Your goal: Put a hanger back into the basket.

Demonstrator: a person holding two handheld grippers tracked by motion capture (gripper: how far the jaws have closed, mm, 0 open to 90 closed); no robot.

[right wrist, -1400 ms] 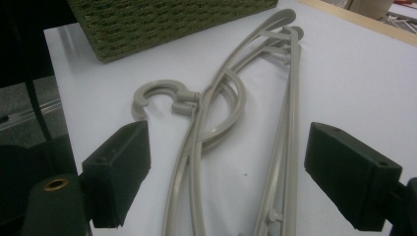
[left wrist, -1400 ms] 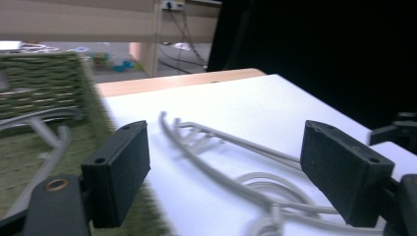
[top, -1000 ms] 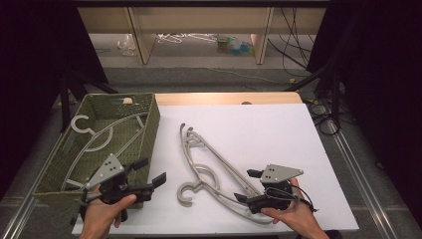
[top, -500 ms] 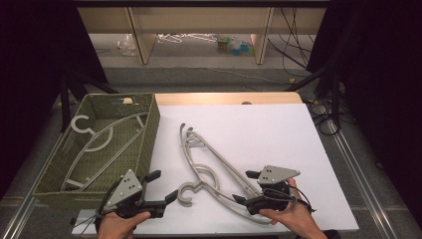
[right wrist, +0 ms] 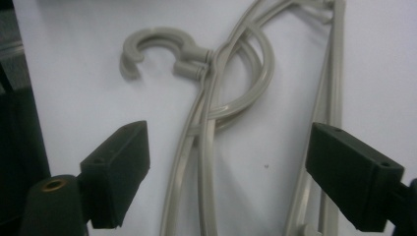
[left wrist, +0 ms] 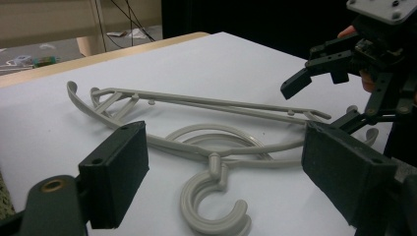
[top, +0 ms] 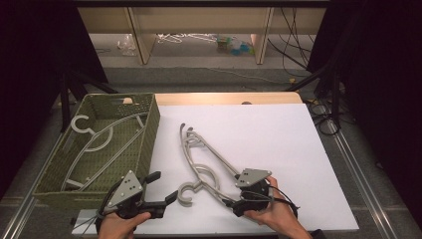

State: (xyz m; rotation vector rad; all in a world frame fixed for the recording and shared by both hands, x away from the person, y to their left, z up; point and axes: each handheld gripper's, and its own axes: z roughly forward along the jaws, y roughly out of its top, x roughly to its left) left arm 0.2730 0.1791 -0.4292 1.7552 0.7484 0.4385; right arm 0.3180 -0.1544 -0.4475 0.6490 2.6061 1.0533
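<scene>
Two grippers stand wide, gripping nothing: the left gripper (top: 166, 190) faces the grey hanger's (top: 199, 164) hook, while the right gripper (right wrist: 226, 169), its jaws just narrowing slightly, straddles the hanger's arms. Hanger lies flat on the white table (top: 278, 134), beside a green basket (top: 149, 124).

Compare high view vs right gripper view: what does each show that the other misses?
High view: the green basket at the table's left with a hanger in it, the left gripper open and aimed at the hook, a hand on each gripper, and the shelf behind the table.
Right gripper view: a close look along the right gripper, jaws open with the hanger arms between them, pads not pressing.
Both: the grey hangers on the white sheet and their hook.
</scene>
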